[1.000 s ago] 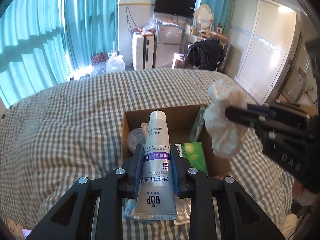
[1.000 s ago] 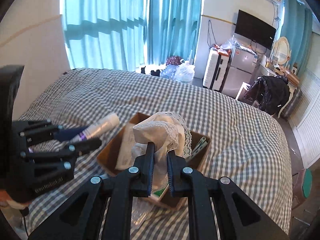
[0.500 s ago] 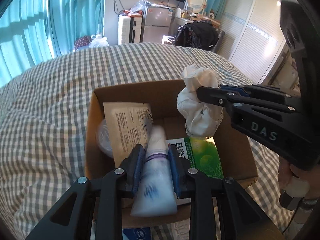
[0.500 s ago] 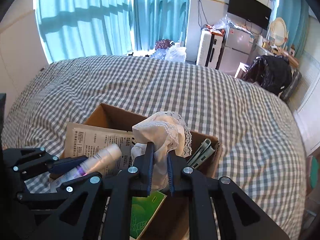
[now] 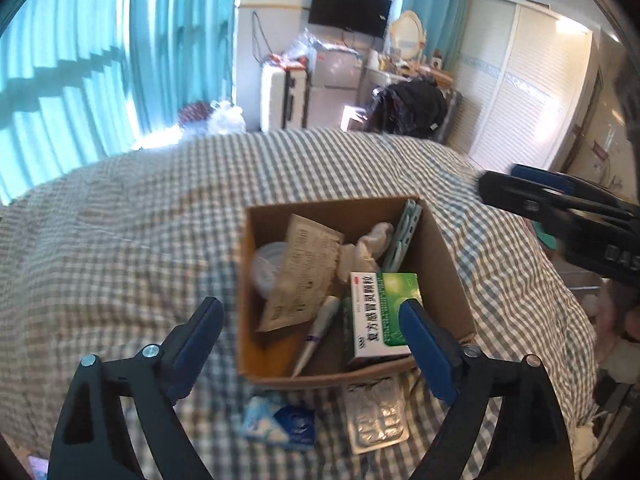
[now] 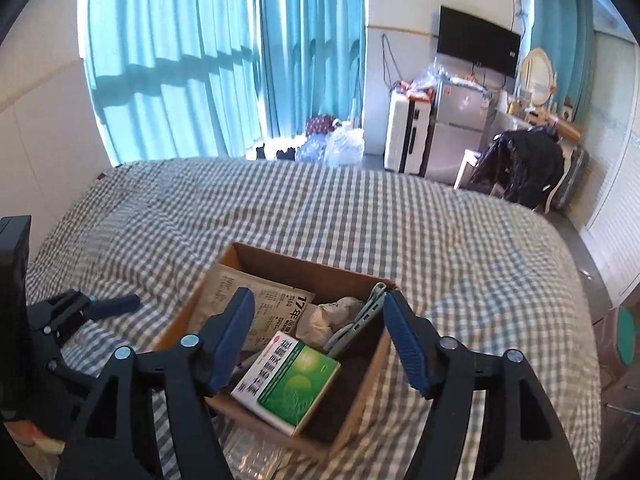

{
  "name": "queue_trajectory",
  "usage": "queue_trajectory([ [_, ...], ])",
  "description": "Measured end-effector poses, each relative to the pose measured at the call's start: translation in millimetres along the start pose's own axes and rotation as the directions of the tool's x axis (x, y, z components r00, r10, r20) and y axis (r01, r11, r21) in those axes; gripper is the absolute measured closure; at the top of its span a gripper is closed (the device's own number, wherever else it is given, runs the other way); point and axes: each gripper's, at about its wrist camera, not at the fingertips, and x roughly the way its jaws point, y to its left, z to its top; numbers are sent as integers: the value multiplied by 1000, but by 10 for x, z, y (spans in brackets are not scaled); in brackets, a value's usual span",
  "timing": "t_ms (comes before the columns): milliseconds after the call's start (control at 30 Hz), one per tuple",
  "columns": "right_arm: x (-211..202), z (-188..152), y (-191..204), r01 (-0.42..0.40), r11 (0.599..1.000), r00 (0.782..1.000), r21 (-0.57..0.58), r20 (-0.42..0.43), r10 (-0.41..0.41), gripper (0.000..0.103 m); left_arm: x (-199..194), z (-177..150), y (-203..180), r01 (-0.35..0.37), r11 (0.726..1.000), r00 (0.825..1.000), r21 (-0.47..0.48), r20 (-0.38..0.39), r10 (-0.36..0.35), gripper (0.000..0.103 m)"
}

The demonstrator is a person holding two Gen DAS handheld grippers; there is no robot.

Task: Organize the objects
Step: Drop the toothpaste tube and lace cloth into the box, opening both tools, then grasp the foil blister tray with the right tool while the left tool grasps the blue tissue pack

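Observation:
A cardboard box [image 5: 448, 264] sits on the checked bed, also in the right wrist view [image 6: 360, 404]. In it lie a white tube [image 5: 320, 332], a white cloth [image 5: 364, 248] [image 6: 324, 316], a green medicine box [image 5: 384, 312] [image 6: 288, 380], a paper packet [image 5: 300, 272] [image 6: 276, 300] and a pale green item [image 5: 404, 236] [image 6: 360, 320]. My left gripper [image 5: 310, 322] is open and empty just above the box's near side. My right gripper [image 6: 318, 330] is open and empty above the box; it also shows at the right of the left wrist view [image 5: 560, 208].
A blister pack [image 5: 376, 416] and a blue-white sachet [image 5: 280, 424] lie on the bed in front of the box. The checked bed [image 6: 360, 216] stretches around it. Curtains, a suitcase, a fridge and a chair stand beyond the bed.
Both grippers have opened and pulled back up. The tube has left the left gripper and the cloth has left the right gripper; both now lie in the box.

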Motion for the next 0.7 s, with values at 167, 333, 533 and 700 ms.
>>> queue_trajectory([
  [167,-573,-92,103,67,998,996,4,66,-68,8,-448,-95,153,-47,999,998,-25,32,48,7],
  [333,-992,-246,343,127,991,987,-43,100,-122,2,-819,-251,221,-98,995,990,-27,103,101,4],
  [533,-1124,-726,584,128,991,985,-45,123,-122,2,-872,-734,286,-159,984,980,-75,109,166,2],
  [700,-691,-1278,582,115,991,991,72,61,-120,2,-514,-1173,309,-198,978,978,-74,53,202,2],
])
